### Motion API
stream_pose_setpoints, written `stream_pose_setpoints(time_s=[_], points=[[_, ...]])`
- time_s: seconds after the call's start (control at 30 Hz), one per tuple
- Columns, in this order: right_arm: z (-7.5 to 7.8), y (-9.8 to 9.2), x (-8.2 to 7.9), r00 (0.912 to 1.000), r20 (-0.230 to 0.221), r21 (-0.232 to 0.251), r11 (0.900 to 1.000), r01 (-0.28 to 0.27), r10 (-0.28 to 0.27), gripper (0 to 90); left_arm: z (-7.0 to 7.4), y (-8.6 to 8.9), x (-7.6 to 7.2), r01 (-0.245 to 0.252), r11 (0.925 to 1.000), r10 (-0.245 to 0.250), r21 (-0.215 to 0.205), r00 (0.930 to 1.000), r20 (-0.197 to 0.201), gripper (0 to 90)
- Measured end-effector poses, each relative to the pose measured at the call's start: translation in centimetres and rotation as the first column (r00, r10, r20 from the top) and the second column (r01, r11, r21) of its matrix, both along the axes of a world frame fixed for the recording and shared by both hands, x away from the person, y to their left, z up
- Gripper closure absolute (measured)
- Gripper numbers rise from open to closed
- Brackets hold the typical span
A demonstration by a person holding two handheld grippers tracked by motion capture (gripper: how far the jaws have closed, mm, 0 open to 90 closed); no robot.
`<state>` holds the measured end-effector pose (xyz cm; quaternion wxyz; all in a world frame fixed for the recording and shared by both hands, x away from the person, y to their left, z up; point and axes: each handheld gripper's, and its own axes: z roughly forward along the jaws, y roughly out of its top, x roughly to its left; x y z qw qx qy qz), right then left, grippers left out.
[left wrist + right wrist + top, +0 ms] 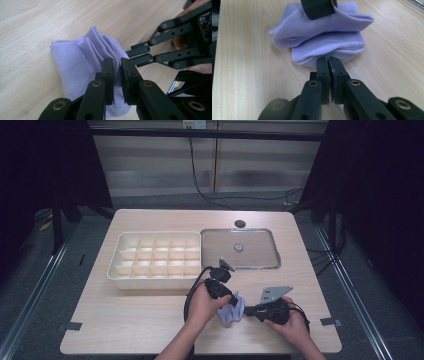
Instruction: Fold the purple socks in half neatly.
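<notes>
Lilac sock (233,309), folded and bunched, lies on wooden table (125,320) near front edge, between both grippers. Left gripper (117,75) clenched on sock's fabric fold from above. Right gripper (329,65) nipped tight on sock's near edge, thin layer pinched. Behind: cream divided organizer tray (155,262), beside it clear lid (240,249) lying flat.

Soft lilac knitted cloth sock (324,37), fine ribbed weave, matt. Pale wooden table top (150,320), smooth with visible grain, faint sheen. Cream plastic compartment tray (155,256), smooth. Clear glossy plastic lid (240,249). Matt black gripper fingers (107,72), brass-coloured rivets.
</notes>
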<state>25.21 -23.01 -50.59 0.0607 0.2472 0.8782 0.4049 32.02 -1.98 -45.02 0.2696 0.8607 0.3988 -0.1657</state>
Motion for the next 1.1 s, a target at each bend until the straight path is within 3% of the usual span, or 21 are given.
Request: stream_pose_setpoints(time_s=[0.8,1.1], points=[[-0.04,-0.05,0.02,1.0000,-0.001,0.005,1.000,0.001,-0.001,86.8,-0.29,-0.78,-0.29,0.005,1.0000,-0.005,-0.006,1.0000,0.006,78.8],[-0.05,-0.07,0.04,1.0000,-0.001,0.007,1.000,0.000,0.000,86.8,0.35,-0.77,-0.35,0.012,0.9998,-0.012,-0.014,0.9997,0.021,75.7]])
